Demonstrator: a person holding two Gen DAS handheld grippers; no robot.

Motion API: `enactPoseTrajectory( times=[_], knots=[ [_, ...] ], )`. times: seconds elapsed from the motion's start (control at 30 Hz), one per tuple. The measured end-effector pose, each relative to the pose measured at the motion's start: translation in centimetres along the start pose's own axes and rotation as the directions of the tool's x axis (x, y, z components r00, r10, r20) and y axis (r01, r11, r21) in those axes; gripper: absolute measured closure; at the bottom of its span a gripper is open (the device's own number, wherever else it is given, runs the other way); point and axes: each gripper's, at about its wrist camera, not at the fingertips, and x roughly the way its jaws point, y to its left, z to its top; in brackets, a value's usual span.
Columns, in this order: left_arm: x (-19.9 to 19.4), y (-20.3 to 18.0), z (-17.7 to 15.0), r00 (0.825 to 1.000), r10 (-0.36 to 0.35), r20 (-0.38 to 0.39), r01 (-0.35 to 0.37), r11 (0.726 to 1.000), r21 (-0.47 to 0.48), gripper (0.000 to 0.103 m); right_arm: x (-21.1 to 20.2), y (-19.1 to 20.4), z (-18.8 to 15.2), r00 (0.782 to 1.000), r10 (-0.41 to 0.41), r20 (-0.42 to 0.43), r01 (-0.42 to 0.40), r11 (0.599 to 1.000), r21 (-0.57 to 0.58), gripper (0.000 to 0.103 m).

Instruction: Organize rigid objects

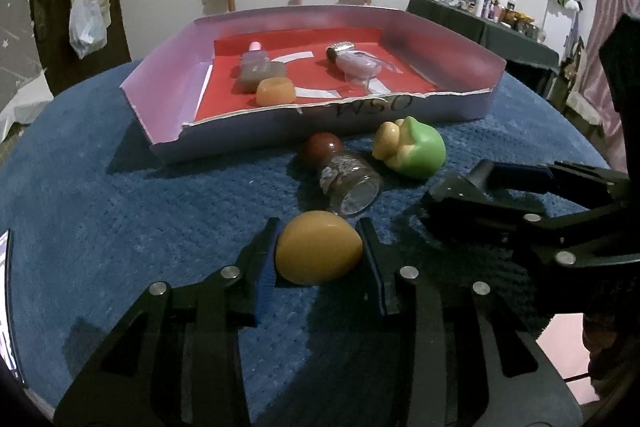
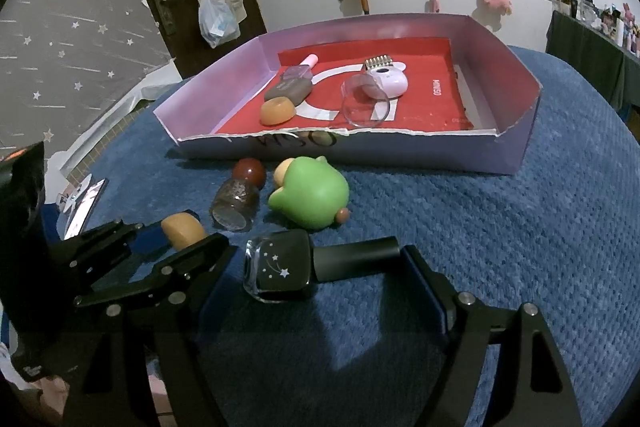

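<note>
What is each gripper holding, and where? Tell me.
Left gripper: the yellow egg, jaws pressing its two sides. Right gripper: the black bottle lies lengthwise between the jaws, cap at one; a grip cannot be told.

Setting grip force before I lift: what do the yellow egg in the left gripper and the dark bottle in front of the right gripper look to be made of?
Yellow egg: probably smooth hard plastic or resin, opaque, with a soft sheen and no seam showing. Dark bottle: seemingly clear thick glass or acrylic around a glossy black star-printed body, going by its transparent edge; its matte black cap looks plastic.
</note>
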Motion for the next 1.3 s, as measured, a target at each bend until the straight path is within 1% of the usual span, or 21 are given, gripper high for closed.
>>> enactPoseTrajectory(
  times=[0.6, 0.93, 1.3],
  knots=[
    [-2.2, 1.8, 0.6, 0.999, -0.031, 0.043, 0.033, 0.998, -0.057, 0.068, -2.5, 1.9, -0.1, 0.998, 0.044, 0.034, -0.043, 0.999, -0.032, 0.023],
    [-2.8, 1.6, 1.3, 0.997, -0.032, 0.067, 0.035, 0.998, -0.046, 0.068, -3.0, 2.1, 0.4, 0.997, 0.051, 0.05, -0.05, 0.998, -0.032, 0.023],
    [-3.5, 1.7, 3.0, 0.994, -0.033, 0.102, 0.036, 0.999, -0.032, 0.068, -3.5, 2.1, 1.5, 0.994, 0.074, 0.077, -0.071, 0.997, -0.032, 0.023]
  ],
)
